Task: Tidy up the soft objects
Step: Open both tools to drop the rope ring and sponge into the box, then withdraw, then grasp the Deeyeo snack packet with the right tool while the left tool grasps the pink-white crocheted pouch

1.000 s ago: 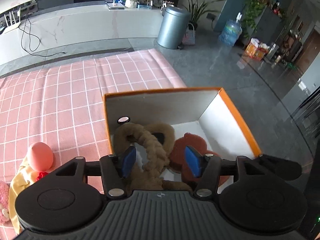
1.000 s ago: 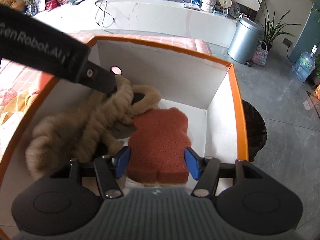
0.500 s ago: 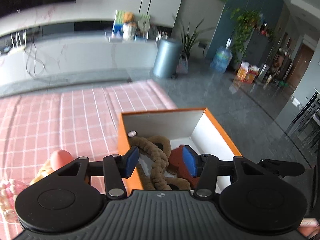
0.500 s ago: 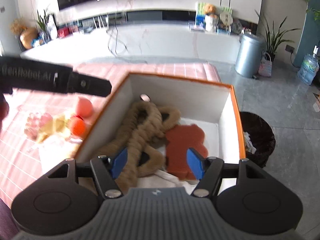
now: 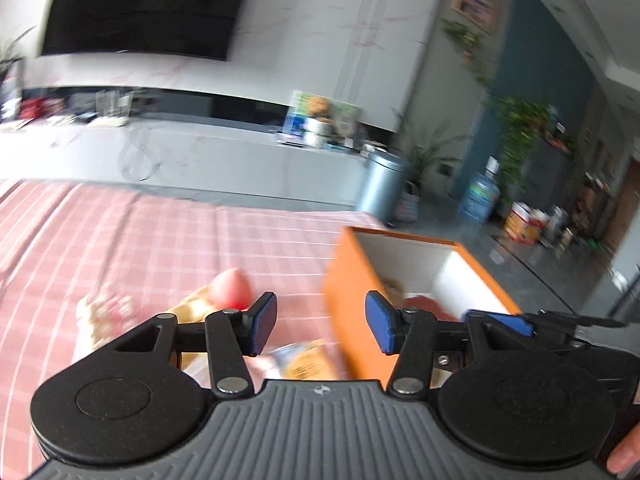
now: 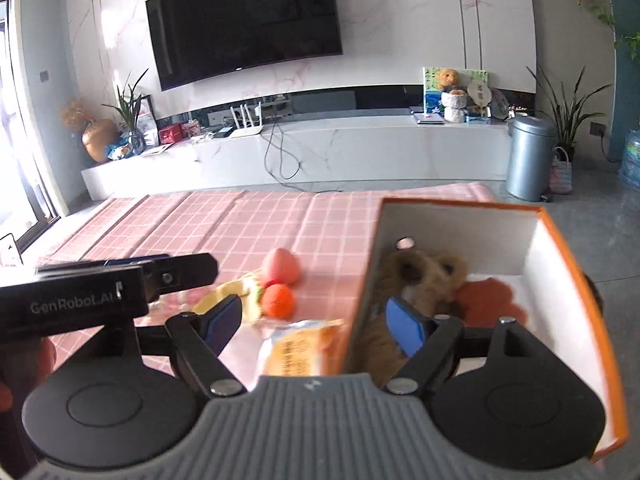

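Now both cameras sit higher and further back than a second ago, when they looked straight down into the box; the wall-mounted black television [image 6: 244,20] fills the upper part of each frame.

At the far left of the right wrist view, the left gripper [image 6: 176,274] shows as a black bar lettered "GenRobot.AI", pulled out of the box it was reaching into. Its own view shows its blue-padded jaws spread apart with nothing between them [image 5: 320,322]. Beyond it the pink checked cloth [image 6: 248,220] covers the surface. Mid-frame on the cloth lie a pink egg-shaped soft toy [image 6: 282,266], a round orange plush ball [image 6: 279,300] just in front of it, and a yellow plush piece [image 6: 230,294] touching both. Lower centre, a blurred packet with orange print [image 6: 300,350] lies against the box's outer wall.

Right of centre stands the orange-rimmed cardboard box with white inside walls [image 6: 460,220]. Inside it, at the left, is the tan braided plush toy [image 6: 428,280], and beside it, touching, the flat rust-red bear-shaped sponge [image 6: 490,298]. The right gripper [image 6: 316,322] is released too, its pads wider apart than before and straddling the box's left wall, holding nothing. Upper right, a grey metal bin [image 6: 530,156] stands on the floor.
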